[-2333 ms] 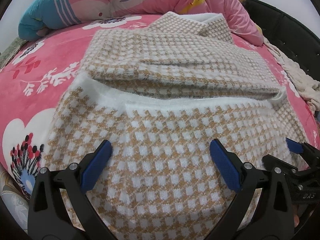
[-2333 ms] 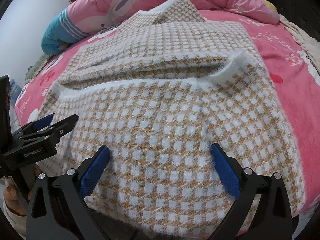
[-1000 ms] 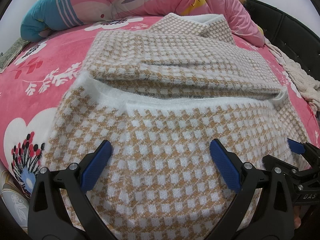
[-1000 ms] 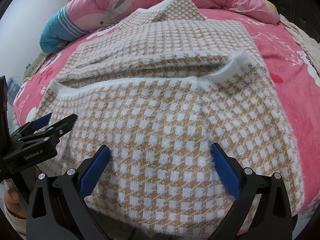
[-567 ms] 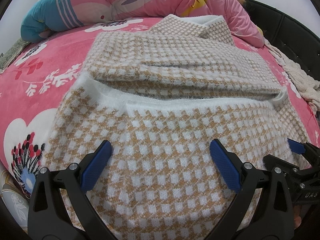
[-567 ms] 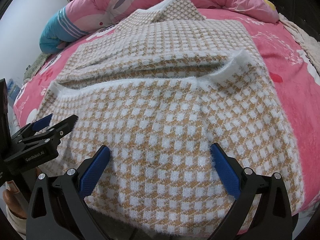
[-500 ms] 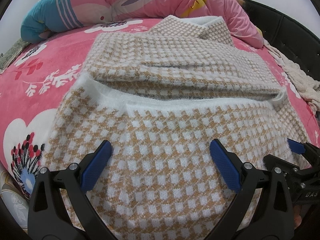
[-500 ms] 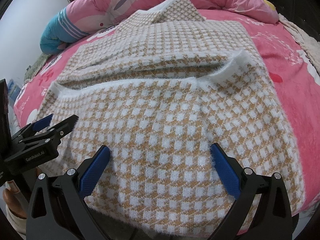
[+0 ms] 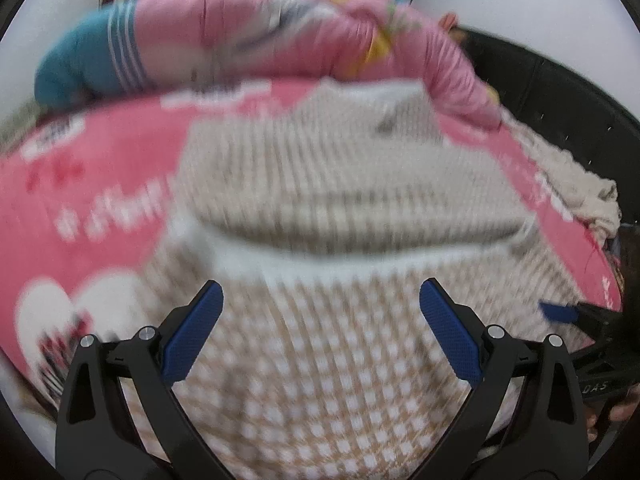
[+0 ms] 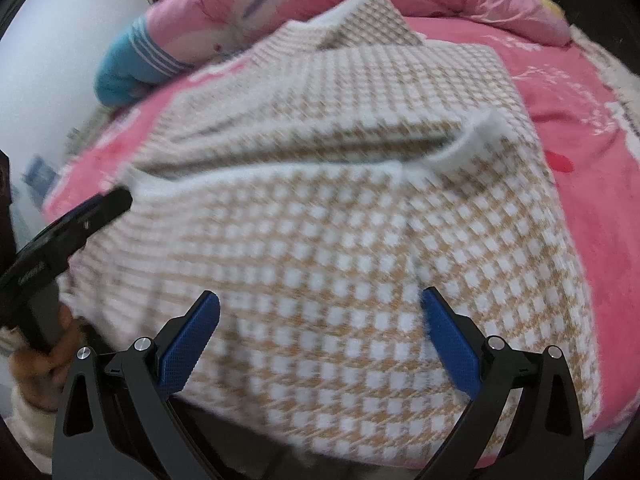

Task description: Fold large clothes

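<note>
Sweater [image 10: 340, 220] flat on bed [image 10: 592, 128], long axis running away from me, collar end far, near hem at bed edge. My left gripper [image 9: 320, 332] wide open over hem; right gripper [image 10: 320, 332] same, nothing gripped. Left view blurred.

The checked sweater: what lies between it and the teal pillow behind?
In the right wrist view, only a strip of pink bedsheet separates the sweater from the teal pillow.
</note>
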### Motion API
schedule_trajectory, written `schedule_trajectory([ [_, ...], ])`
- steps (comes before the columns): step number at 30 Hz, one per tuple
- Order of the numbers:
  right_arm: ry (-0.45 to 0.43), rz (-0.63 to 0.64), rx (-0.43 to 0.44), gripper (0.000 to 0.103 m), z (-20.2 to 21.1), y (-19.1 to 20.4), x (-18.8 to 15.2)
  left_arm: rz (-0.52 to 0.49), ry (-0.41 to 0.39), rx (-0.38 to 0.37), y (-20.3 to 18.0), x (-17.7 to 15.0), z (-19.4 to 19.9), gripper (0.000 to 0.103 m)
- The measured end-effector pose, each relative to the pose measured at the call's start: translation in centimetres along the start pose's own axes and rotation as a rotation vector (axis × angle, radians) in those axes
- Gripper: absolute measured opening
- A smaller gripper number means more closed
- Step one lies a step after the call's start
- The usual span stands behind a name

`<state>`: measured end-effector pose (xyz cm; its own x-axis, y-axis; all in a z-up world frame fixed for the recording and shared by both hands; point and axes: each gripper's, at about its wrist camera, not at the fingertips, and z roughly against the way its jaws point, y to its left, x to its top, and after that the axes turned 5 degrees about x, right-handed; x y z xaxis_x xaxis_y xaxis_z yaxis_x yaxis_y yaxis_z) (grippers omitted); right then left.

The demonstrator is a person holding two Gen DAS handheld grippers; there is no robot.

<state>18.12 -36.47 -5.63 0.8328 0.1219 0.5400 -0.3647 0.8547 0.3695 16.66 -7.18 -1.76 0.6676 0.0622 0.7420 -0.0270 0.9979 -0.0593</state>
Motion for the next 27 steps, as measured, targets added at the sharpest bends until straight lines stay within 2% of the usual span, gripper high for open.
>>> schedule_trajectory([
  [4,-0.053,-0.004,0.106,0.097,3.4,-0.6,1.6,-0.025,-0.089,-0.007,0.6,4.0,1.5,0.095],
  [9,-0.102,-0.003,0.187,0.097,7.1,-2.4,6.2,-0.013,-0.099,-0.066,1.1,10.4,0.6,0.095],
  [12,-0.123,-0.018,0.236,0.097,8.3,-4.0,10.6,0.002,-0.096,-0.090,1.1,14.4,-1.7,0.095],
  [14,-0.147,-0.030,0.229,0.097,8.5,-5.4,14.3,0.008,-0.079,-0.111,0.7,16.8,-3.8,0.095],
  [16,-0.151,-0.042,0.199,0.097,7.3,-6.2,18.0,0.042,-0.034,-0.160,0.7,19.0,-6.5,0.095],
  [17,-0.144,-0.051,0.196,0.097,6.6,-6.5,19.5,0.072,0.003,-0.180,0.7,20.7,-8.9,0.095],
  [21,-0.088,-0.093,0.208,0.097,1.6,-7.6,26.2,0.152,0.115,-0.234,0.1,23.7,-16.0,0.095],
  [24,-0.026,-0.127,0.221,0.097,-2.9,-8.1,29.9,0.204,0.191,-0.216,0.0,24.6,-21.1,0.095],
  [27,0.016,-0.140,0.172,0.092,-6.3,-8.7,32.0,0.244,0.262,-0.203,-0.1,24.9,-25.6,0.095],
])
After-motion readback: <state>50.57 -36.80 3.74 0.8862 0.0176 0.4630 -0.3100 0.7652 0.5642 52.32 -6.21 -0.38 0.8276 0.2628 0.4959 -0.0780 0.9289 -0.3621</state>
